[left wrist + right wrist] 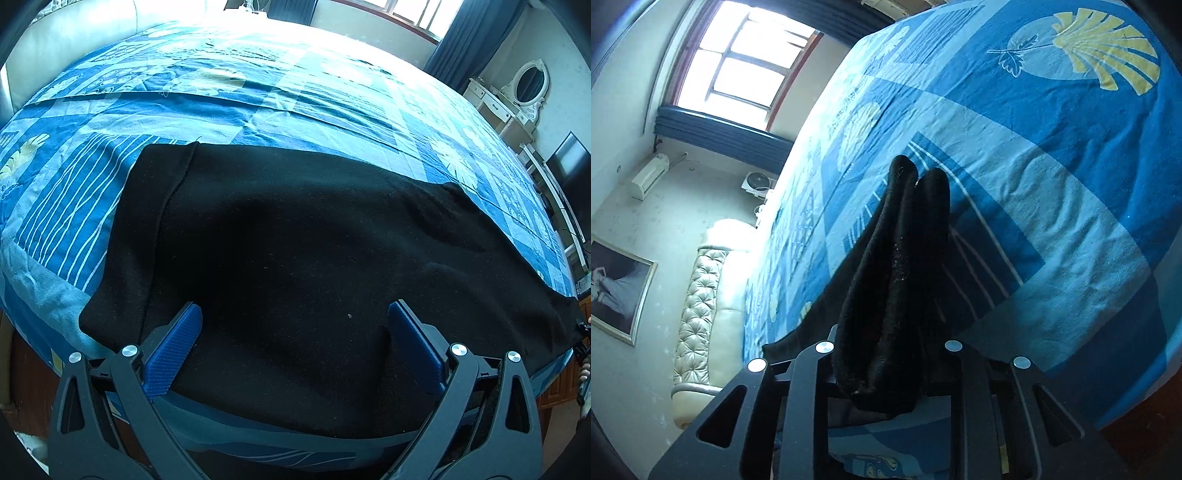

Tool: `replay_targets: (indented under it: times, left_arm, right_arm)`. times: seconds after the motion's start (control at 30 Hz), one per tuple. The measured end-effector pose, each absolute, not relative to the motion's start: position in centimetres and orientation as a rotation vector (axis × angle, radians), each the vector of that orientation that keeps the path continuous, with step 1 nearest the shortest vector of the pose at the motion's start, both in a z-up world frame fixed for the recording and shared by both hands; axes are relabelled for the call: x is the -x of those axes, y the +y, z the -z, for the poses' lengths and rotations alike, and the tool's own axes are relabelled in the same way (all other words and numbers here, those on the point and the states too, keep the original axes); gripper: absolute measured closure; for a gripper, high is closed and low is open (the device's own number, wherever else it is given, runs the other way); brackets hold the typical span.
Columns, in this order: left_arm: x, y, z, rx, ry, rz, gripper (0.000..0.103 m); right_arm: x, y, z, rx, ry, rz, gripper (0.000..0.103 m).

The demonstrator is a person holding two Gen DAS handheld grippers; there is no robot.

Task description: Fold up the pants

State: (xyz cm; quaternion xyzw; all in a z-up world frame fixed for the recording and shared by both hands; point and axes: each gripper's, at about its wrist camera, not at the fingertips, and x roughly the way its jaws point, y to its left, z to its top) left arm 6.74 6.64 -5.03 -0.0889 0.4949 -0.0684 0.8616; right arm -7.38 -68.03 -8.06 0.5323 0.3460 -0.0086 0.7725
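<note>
- Black knit fabric fills the near field of both wrist views: these are the pants point(295, 251), spread across the near edge of the bed and lying long from left to right.
- The left gripper point(295, 332) hovers over the cloth close to the bed's near edge, its jaws standing wide apart with the blue pads point(173, 354) straddling a broad stretch of fabric; nothing is pinched there. My judgement is that it waits in place to steady or take hold of this end.
- The right gripper point(886, 369) has its jaws drawn in on a bunched end of the pants, seemingly the leg hems stacked together; the pads themselves are hidden under the cloth, so the hold is read from how the fabric stands up out of the jaws. The grip is probably there so that the end can be carried over for a fold.
- Beyond the pants, the bedsheet point(258, 110) of blue patchwork with pale leaf prints runs flat, leaving room to lay the fold.
- Farther off stand a padded headboard point(698, 310), a window point(738, 62) with dark curtains, and a white dresser point(506, 107) bearing an oval mirror.
</note>
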Motion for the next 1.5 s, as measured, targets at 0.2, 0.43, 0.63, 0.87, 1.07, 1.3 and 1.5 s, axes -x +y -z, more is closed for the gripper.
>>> replay_targets:
  times: [0.2,0.43,0.63,0.87,1.07,1.3,1.5]
  left_arm:
    - [-5.8,7.8,4.3,0.222,1.051,0.098,0.003]
    - [-4.3,8.3,2.2,0.216,1.011,0.071,0.003]
    - [-3.1,7.6,1.1,0.156,0.967,0.053,0.002]
    - [-3.0,6.6,1.1,0.173,0.979,0.067,0.003]
    - [-2.6,5.4,0.9,0.136,0.975,0.078,0.003]
    - [-2.5,4.8,0.9,0.125,0.974,0.088,0.002]
    - [-2.6,4.7,1.1,0.126,0.98,0.088,0.002]
  right_arm:
    - [5.6,-63.4,2.0,-1.146,0.623,-0.131,0.08]
    - [0.8,-54.4,-2.5,-0.994,0.678,-0.228,0.08]
    - [-3.1,-45.6,-1.4,-0.871,0.791,-0.262,0.08]
    - [-6.3,-37.0,2.1,-0.77,0.924,-0.266,0.08]
    - [-7.6,-31.2,4.1,-0.631,1.016,-0.264,0.08]
    - [-8.5,-26.9,4.4,-0.406,1.063,-0.214,0.08]
    - [-8.5,-25.3,5.1,-0.342,1.077,-0.207,0.08]
